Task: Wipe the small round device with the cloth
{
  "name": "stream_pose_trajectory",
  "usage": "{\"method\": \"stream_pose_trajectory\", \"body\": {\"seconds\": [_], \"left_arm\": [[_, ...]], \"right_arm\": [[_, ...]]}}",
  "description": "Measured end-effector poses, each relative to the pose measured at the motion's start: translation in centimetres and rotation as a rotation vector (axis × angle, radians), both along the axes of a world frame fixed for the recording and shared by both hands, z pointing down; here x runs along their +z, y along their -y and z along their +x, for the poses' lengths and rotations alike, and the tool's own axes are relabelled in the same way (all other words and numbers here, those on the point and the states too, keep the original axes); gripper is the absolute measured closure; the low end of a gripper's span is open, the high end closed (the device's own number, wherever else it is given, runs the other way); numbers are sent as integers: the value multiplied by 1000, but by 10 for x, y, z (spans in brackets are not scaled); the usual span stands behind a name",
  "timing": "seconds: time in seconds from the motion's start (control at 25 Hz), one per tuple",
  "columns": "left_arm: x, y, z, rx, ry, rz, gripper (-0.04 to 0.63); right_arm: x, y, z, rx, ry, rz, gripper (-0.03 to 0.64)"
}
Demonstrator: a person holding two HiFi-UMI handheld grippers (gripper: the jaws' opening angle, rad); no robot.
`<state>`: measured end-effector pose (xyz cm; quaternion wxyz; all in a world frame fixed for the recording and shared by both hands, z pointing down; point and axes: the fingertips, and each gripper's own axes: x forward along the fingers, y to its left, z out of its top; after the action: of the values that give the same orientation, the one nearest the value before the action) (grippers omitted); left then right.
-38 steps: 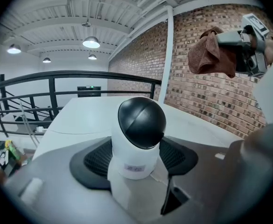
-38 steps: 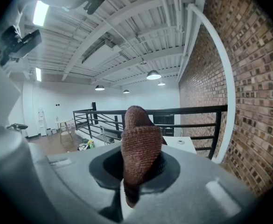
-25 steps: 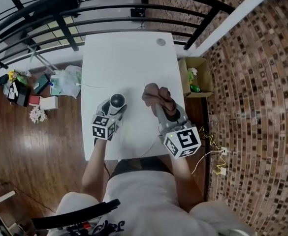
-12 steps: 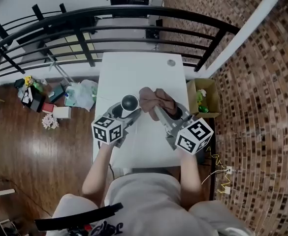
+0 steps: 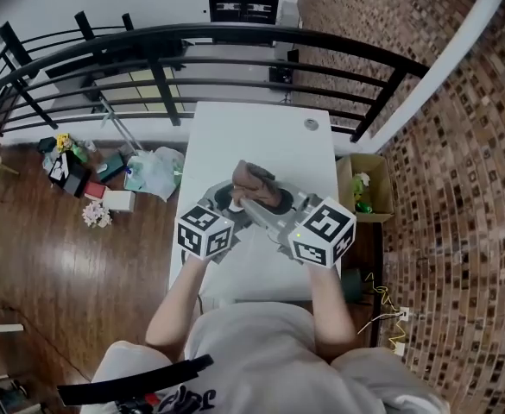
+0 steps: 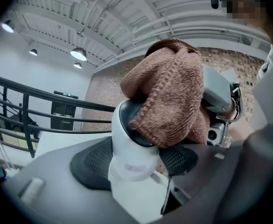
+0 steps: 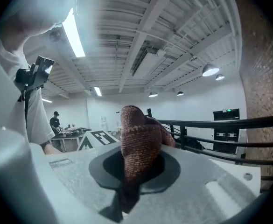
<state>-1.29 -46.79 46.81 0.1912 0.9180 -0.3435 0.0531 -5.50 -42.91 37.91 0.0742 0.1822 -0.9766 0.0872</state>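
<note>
1. The device (image 6: 131, 143) is clamped in the left hand-held gripper (image 6: 136, 169), raised above the table (image 5: 261, 128).
2. The cloth (image 6: 169, 101), pinched in the right hand-held gripper (image 7: 136, 167), covers its dark face.
3. Wiping looks under way; the white shell seems left.

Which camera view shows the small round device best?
The left gripper view: the small round device, white with a dark face, fills the middle between the left tongs, with the cloth draped on it. The head view shows only a dark edge under the cloth; the right gripper view shows only cloth.
</note>
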Motion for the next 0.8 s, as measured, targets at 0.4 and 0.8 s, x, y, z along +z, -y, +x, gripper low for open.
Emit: {"method": "stream_pose_trajectory", "body": {"seconds": [0.4,0.8], "left_arm": [[-27,-20,5,72,-78,47,259],[-77,-56,7,264,-439,50,258]], "right_arm": [[-31,27,21,122,40,73,588],[21,61,78,246,132,-200,588]]}}
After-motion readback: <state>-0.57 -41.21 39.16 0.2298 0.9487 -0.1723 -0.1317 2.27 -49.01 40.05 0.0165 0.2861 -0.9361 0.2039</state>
